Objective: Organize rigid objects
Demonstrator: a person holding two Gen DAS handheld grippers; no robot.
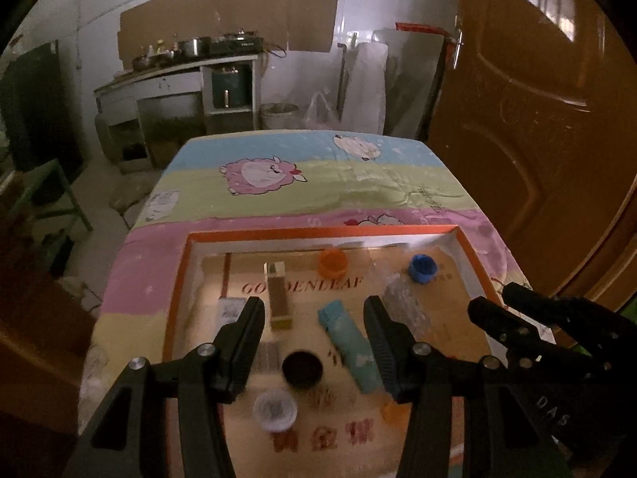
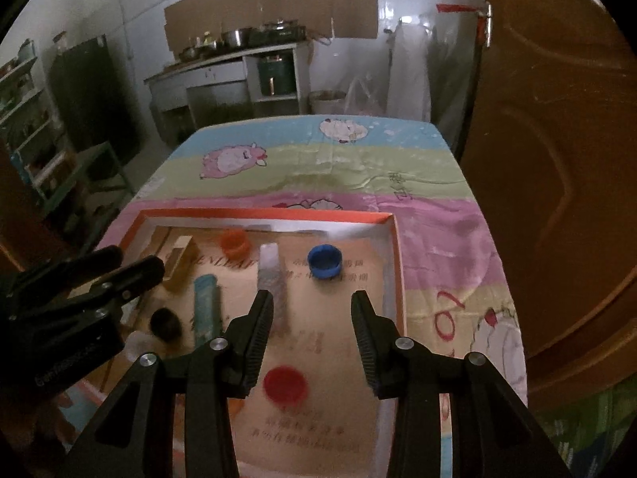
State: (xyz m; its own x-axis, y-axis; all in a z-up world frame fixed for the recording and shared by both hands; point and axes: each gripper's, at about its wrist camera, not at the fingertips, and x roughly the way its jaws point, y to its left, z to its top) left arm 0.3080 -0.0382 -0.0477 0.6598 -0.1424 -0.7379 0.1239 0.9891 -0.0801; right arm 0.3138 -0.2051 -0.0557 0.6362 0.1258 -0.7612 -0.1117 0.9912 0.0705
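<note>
One shallow tray (image 1: 181, 279) with an orange rim lies on a table under a striped cartoon-sheep cloth (image 1: 318, 183); every small item sits inside it.

Caps, counted across both views: two orange, one at 12 o'clock by the far wall (image 1: 333, 261) and one at 5 o'clock, half hidden behind the left gripper's right finger (image 1: 392, 412); one blue (image 1: 423, 267) at 1 o'clock; one black (image 1: 302, 369) near the centre; one clear (image 1: 275, 409) at 6 o'clock; one red (image 2: 285, 384), seen only from the right wrist.

One teal tube (image 1: 350, 348) lies slanted right of the black cap. One tall gold box (image 1: 278, 298) stands upright at 11 o'clock, and one small white box (image 1: 231, 308) sits just left of it. One clear wrapped bar (image 1: 406, 304) lies below the blue cap.

The left gripper (image 1: 314, 342) tilts down over the tray's middle, jaws apart and empty, with the black cap showing between them. The right gripper (image 2: 312, 338) tilts down over the tray's right half, jaws apart with nothing gripped, the red cap lying below the gap. The grippers hang side by side.
</note>
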